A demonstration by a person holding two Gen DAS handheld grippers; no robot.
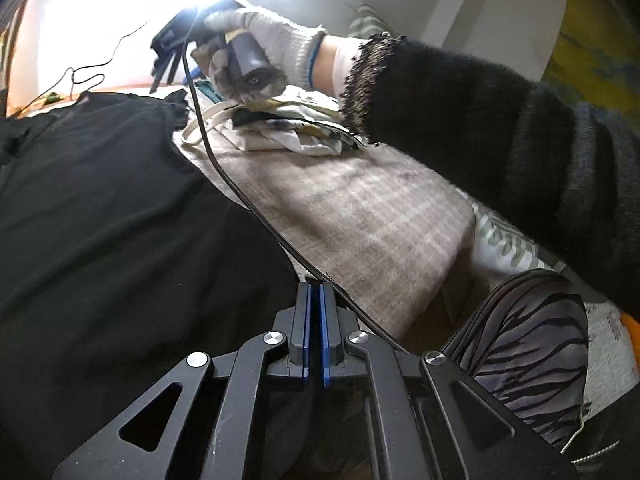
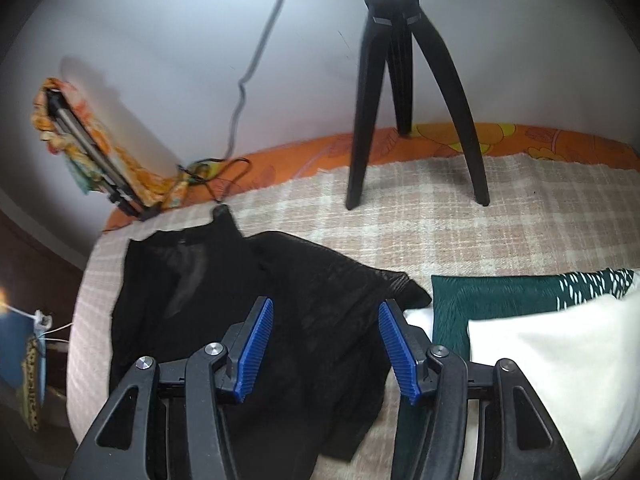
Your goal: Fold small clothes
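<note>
A black garment (image 2: 256, 300) lies spread and rumpled on the checked beige blanket (image 2: 440, 216); it fills the left of the left wrist view (image 1: 112, 216). My left gripper (image 1: 314, 292) is shut low at the garment's right edge, with nothing clearly between its blue pads. My right gripper (image 2: 326, 320) is open above the garment's right half, empty. In the left wrist view it (image 1: 172, 44) shows held by a gloved hand (image 1: 272, 44) at the far end.
A stack of folded clothes, dark green (image 2: 492, 300) and white (image 2: 560, 364), lies right of the garment; it also shows in the left wrist view (image 1: 296, 124). A black tripod (image 2: 404, 92) stands at the back. A black cable (image 1: 240, 196) crosses the blanket.
</note>
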